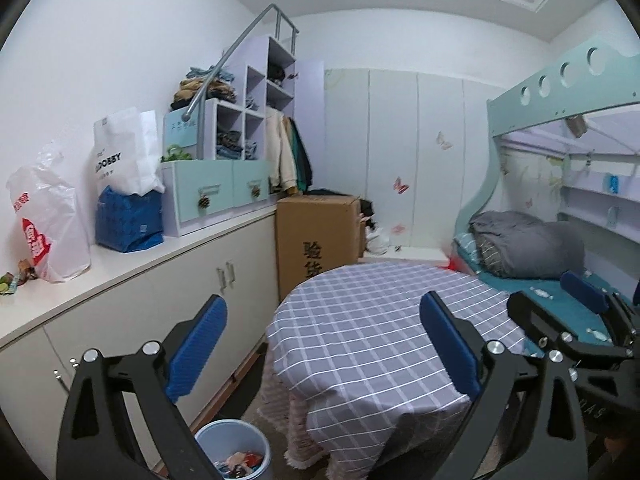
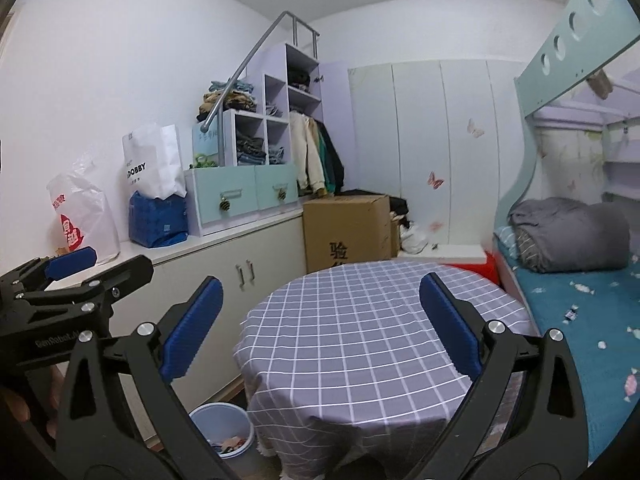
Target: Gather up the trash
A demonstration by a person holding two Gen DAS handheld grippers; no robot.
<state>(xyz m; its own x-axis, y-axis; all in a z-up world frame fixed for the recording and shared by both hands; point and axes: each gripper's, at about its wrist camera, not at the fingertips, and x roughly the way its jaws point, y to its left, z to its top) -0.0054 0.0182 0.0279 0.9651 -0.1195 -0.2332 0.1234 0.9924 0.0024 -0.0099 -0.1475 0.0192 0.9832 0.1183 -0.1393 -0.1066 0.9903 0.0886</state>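
Observation:
A pale blue waste bin [image 1: 234, 446] [image 2: 222, 426] stands on the floor between the cabinet and the round table, with crumpled wrappers inside it. My left gripper [image 1: 323, 344] [image 2: 102, 266] is open, with nothing between its blue pads. It is held high over the near edge of the table, with the bin low between its fingers. To its right, my right gripper [image 2: 320, 328] [image 1: 554, 300] is also open and holds nothing. A few small wrappers [image 1: 12, 280] lie on the counter at the far left.
The round table [image 1: 360, 320] [image 2: 360, 340] has a grey checked cloth. A long white cabinet [image 1: 160, 300] carries plastic bags [image 1: 48, 220], a blue pack and drawers. A cardboard box [image 1: 316, 236] stands behind the table. A bunk bed [image 2: 580, 320] with a grey quilt is on the right.

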